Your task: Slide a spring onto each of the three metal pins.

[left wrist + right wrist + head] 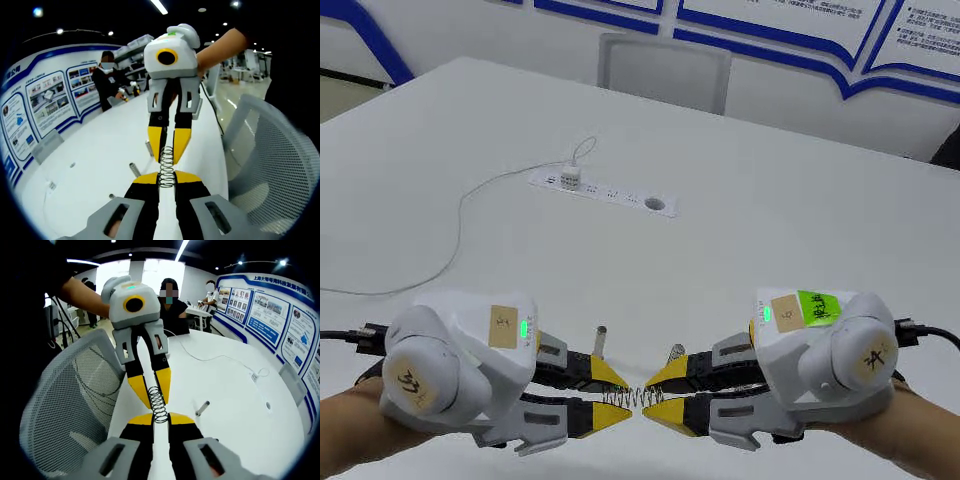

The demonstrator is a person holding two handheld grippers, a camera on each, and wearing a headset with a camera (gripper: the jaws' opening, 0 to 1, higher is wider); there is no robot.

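Observation:
A short steel spring (635, 397) hangs level between my two grippers, just above the white table (770, 230). My left gripper (628, 402) pinches its left end and my right gripper (645, 399) its right end, yellow tips almost touching. The left gripper view has my own jaws (167, 178) shut on the spring (166, 162), with the right gripper (169, 144) facing them. In the right gripper view my jaws (160, 418) grip the spring (158, 405) opposite the left gripper (150, 386). Upright metal pins (601, 340) (675, 352) stand just behind the tips; others show (135, 169) (148, 147) (202, 408).
A flush socket panel (605, 190) with a white plug cube (570, 178) and a trailing white cable (460, 220) lies mid-table. A grey chair back (665, 70) stands at the far edge. A mesh chair (70, 390) is close beside the grippers. People stand in the background.

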